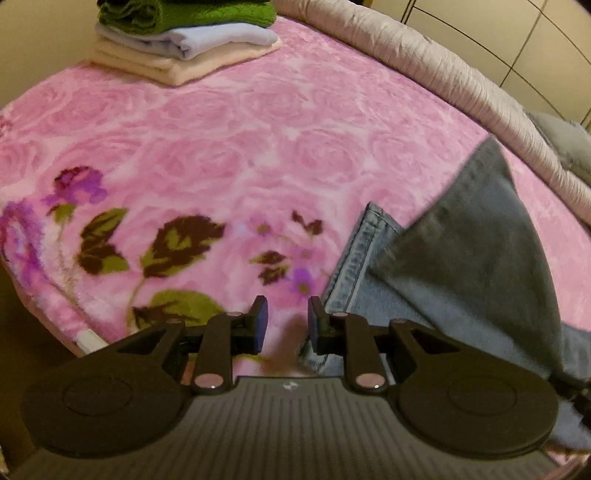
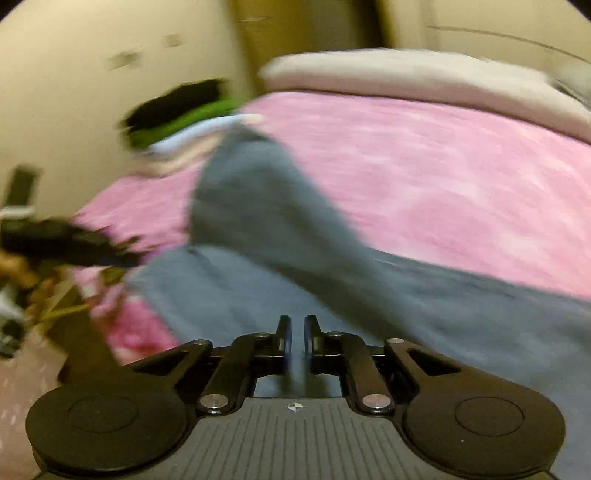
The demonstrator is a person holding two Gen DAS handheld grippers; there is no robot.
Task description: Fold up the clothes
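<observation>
Jeans (image 1: 469, 258) right of parted, empty left fingers (image 1: 260, 314); right fingers (image 2: 311, 332) pinching denim.

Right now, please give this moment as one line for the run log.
stage: folding jeans on blanket | left gripper: open, empty | right gripper: shut on jeans, view blurred | folded stack: far corner

Pink plush rose-patterned blanket (image 1: 258, 122) with purple flowers, dark-and-green leaves; faded blue denim jeans (image 1: 461, 266); folded green towel (image 1: 192, 14), pale blue cloth (image 1: 207, 38), cream towel (image 1: 177, 62); beige quilted bedding roll (image 1: 443, 77).
</observation>
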